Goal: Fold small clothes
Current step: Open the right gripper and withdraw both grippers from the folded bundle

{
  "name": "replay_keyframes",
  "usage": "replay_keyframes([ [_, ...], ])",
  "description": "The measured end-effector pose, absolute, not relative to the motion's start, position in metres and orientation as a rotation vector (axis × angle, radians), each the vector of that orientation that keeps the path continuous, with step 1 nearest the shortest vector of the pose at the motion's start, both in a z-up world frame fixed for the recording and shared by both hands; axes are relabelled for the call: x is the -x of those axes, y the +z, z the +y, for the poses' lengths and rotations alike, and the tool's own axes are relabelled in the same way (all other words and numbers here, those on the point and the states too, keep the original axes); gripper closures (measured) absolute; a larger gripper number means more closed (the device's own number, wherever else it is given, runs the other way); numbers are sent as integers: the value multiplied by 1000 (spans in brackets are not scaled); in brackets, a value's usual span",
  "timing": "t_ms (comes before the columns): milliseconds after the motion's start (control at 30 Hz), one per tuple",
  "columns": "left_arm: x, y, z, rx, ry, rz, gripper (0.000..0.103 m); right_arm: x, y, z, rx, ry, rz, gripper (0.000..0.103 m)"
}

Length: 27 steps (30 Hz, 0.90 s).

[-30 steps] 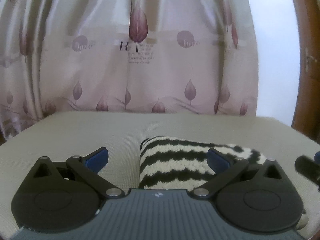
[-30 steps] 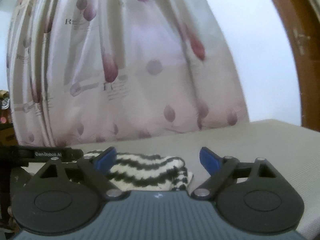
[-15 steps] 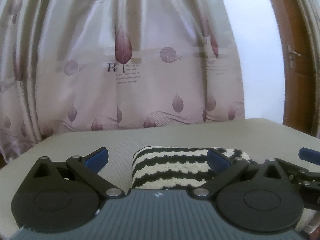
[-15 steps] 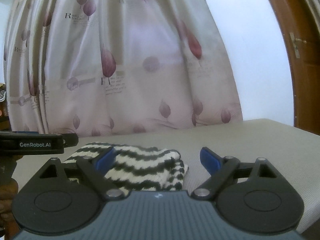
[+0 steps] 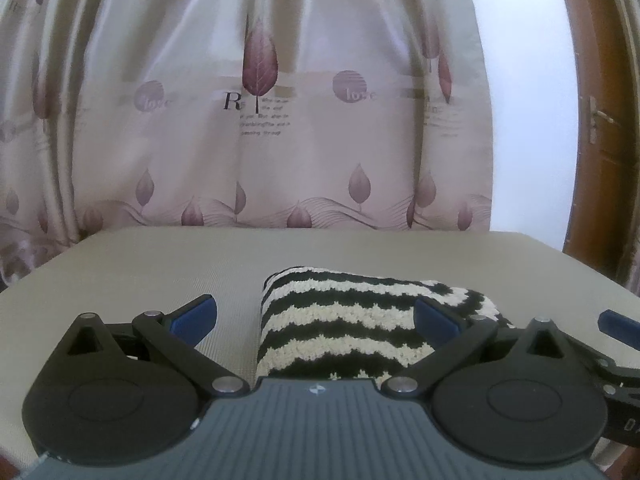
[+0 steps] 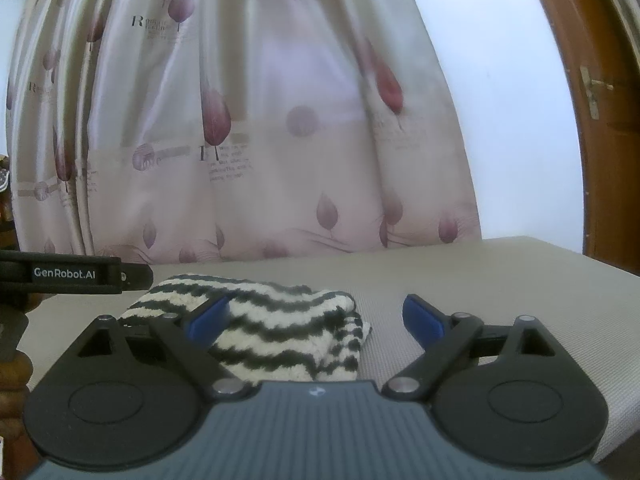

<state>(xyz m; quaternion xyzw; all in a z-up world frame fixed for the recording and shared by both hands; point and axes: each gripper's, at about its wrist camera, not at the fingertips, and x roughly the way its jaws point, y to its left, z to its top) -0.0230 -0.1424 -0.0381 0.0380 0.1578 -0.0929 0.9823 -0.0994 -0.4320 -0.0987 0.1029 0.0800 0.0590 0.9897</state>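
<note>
Both grippers spread wide over the folded garment, holding nothing.

Your left gripper [image 5: 316, 316] has its blue-tipped fingers [image 5: 196, 314] apart, with the black-and-white striped cloth [image 5: 344, 328] lying folded on the beige table [image 5: 160, 264] between and just ahead of them; its right finger overlaps the cloth's right part in view, and you cannot tell whether it touches. Your right gripper [image 6: 316, 316] is likewise spread, the cloth [image 6: 276, 328] sitting toward its left finger while its right finger stands over bare table surface [image 6: 500, 272]. A leaf-printed curtain [image 5: 260, 120] hangs behind the table, and a brown wooden door [image 6: 592, 100] stands at the right edge.
</note>
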Motion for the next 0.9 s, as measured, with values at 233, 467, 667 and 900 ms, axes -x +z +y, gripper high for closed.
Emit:
replay_keyframes([
  [233,23,-41,-143,-84,-191,320,0,98,-101,-432,-192,127,178,6],
  [467,23,-42,-143,-85,-202,331,0,97,-101,-431,-187,133,188,6],
  [667,22,-42,-145,-84,-183,297,0,97,-101,-429,-181,139,195,6],
  [900,18,-40,-143,-66,-174,293,0,95,-100,-429,-174,136,202,6],
])
